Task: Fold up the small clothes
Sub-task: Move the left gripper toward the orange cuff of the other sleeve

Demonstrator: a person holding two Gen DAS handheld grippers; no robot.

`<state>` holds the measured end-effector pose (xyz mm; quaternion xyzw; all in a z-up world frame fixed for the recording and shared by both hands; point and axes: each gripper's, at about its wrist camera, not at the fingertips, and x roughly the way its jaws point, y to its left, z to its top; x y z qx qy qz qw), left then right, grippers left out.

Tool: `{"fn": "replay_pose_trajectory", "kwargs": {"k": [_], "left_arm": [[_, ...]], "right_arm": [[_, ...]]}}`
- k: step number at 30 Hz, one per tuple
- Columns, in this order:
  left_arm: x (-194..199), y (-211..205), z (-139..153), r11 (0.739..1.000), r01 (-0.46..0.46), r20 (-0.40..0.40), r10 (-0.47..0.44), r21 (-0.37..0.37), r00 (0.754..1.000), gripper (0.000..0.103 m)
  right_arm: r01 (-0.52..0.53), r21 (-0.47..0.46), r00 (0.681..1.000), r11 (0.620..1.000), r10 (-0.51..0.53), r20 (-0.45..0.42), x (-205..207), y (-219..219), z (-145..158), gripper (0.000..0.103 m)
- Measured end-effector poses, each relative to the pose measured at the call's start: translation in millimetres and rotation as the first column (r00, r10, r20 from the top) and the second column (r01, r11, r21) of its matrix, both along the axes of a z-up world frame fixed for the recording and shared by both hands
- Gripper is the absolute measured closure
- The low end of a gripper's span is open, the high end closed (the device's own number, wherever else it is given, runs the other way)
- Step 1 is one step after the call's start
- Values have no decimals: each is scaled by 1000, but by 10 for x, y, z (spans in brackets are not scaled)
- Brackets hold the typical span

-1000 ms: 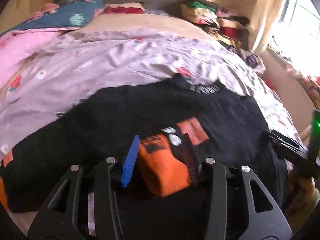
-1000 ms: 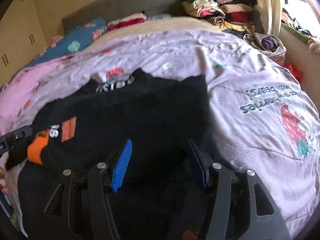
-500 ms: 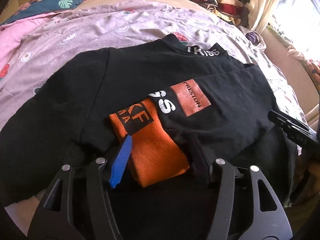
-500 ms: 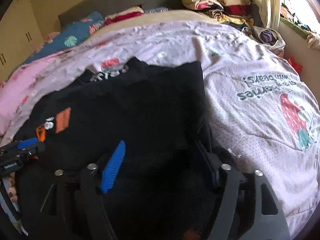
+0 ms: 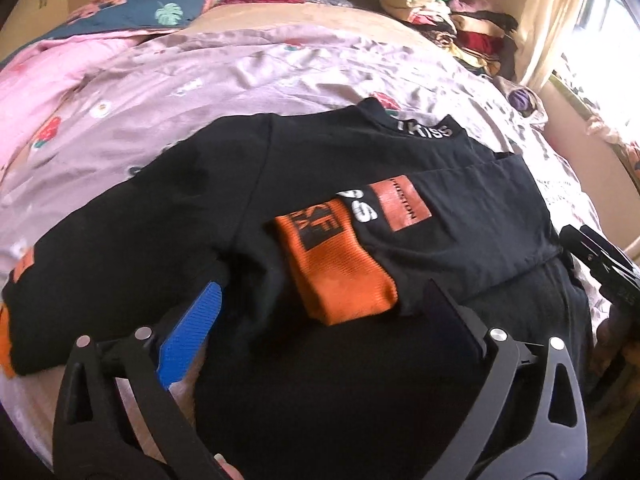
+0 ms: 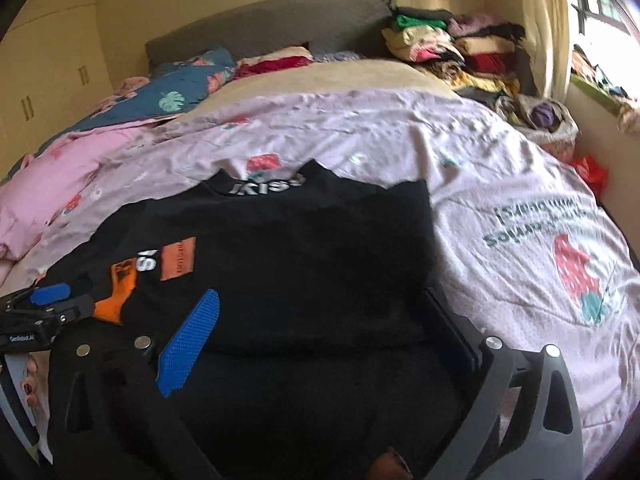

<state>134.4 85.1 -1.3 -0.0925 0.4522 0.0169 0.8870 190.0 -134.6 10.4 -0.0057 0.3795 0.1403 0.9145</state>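
A black long-sleeve top (image 5: 248, 200) lies flat on the bed, its right sleeve folded across the chest so the orange cuff (image 5: 340, 272) rests in the middle. My left gripper (image 5: 320, 304) is open above the lower front of the top, the cuff lying free between its fingers. My right gripper (image 6: 324, 304) is open and empty over the folded right side of the top (image 6: 320, 248). The left gripper also shows at the left edge of the right wrist view (image 6: 48, 304). The top's other orange cuff (image 5: 6, 344) lies at the far left.
The bed has a lilac strawberry-print cover (image 6: 540, 232). A pink quilt (image 5: 48, 68) and blue pillow (image 5: 160, 12) lie at the back left. A stack of folded clothes (image 6: 452, 44) sits at the back right by the window.
My left gripper opened wider, let go of the orange cuff and drew back a little. My right gripper also opened wider and pulled back slightly. The sleeve stays folded over the chest.
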Motion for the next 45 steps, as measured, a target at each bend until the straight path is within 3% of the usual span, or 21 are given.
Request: {"fn": "replay_pose_trajectory", "kwargs": {"k": [22, 39, 45], "left_arm": [[-559, 739, 87, 971, -236, 44, 237, -31, 970, 10], [-901, 1255, -103, 909, -403, -11, 404, -108, 915, 9], [-1026, 1469, -184, 873, -469, -32, 469, -135, 883, 9]], "right_arm": [[-224, -47, 974, 974, 225, 36, -380, 1060, 186, 4], [-359, -80, 933, 930, 361, 4, -430, 1806, 206, 4], [-386, -90, 922, 918, 387, -3, -461, 1999, 187, 4]]}}
